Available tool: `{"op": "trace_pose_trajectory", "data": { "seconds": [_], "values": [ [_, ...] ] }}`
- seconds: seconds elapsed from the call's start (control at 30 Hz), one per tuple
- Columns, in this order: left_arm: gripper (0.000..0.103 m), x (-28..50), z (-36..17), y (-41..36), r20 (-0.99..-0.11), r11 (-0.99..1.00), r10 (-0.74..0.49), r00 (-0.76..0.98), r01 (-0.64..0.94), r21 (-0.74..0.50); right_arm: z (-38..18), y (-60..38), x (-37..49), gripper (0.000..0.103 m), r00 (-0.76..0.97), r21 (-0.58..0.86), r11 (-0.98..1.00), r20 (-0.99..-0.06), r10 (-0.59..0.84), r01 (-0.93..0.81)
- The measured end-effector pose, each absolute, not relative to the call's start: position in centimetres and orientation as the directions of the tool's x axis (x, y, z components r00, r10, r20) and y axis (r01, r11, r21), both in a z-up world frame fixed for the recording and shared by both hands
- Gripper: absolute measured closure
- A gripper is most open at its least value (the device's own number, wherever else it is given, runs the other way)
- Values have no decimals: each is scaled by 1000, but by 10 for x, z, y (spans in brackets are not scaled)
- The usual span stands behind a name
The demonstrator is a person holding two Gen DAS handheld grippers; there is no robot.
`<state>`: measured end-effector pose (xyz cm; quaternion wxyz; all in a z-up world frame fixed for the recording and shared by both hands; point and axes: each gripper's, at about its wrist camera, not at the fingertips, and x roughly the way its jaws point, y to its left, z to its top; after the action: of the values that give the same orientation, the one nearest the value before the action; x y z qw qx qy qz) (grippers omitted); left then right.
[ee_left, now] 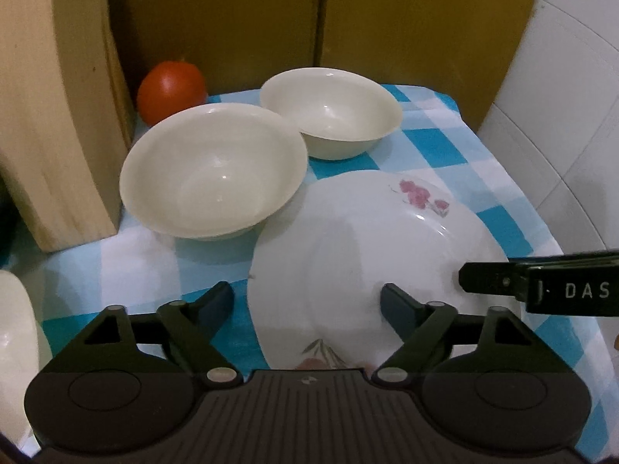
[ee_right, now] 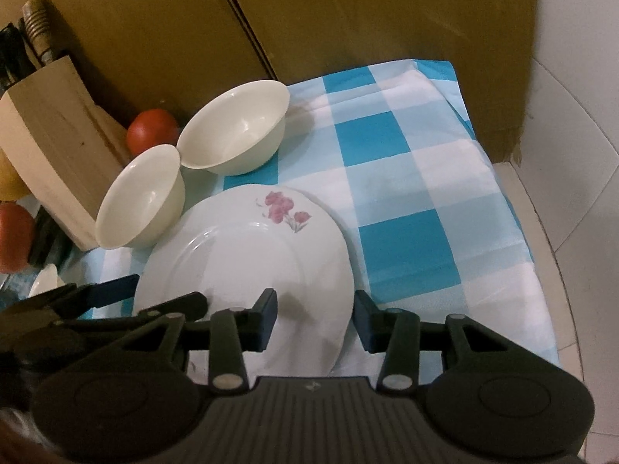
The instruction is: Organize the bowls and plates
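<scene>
A white plate with pink flowers lies on the blue-and-white checked cloth. Two cream bowls stand behind it, a near one and a far one, touching each other. My left gripper is open, its jaws standing either side of the plate's left rim, just above it. My right gripper is open with its jaws straddling the plate's right rim. The right gripper also shows at the right edge of the left wrist view.
A wooden knife block stands at the left, with a red tomato behind the bowls. Brown cardboard walls close the back. The cloth's right edge drops to a white surface. Another white dish sits far left.
</scene>
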<state>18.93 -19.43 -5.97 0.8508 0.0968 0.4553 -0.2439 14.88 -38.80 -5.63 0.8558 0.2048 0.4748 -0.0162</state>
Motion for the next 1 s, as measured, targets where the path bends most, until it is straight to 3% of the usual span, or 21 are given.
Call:
{"op": "trace_pose_trajectory", "data": {
  "seconds": [0.27,0.7,1.0],
  "values": [
    [13,187,-61,-193,-811,855,-342,475,515,-58,-55,-384,147,64,554,317,926,-818,158,204],
    [28,179,-55,-188,-797,868,-342,498,493,-65,-55,-375,146,63,552,275,945,-822,136,176],
    [28,176,-55,-182,-802,870,-338,493,489,-65,-54,-370,148,63,549,266,948,-826,131,173]
  ]
}}
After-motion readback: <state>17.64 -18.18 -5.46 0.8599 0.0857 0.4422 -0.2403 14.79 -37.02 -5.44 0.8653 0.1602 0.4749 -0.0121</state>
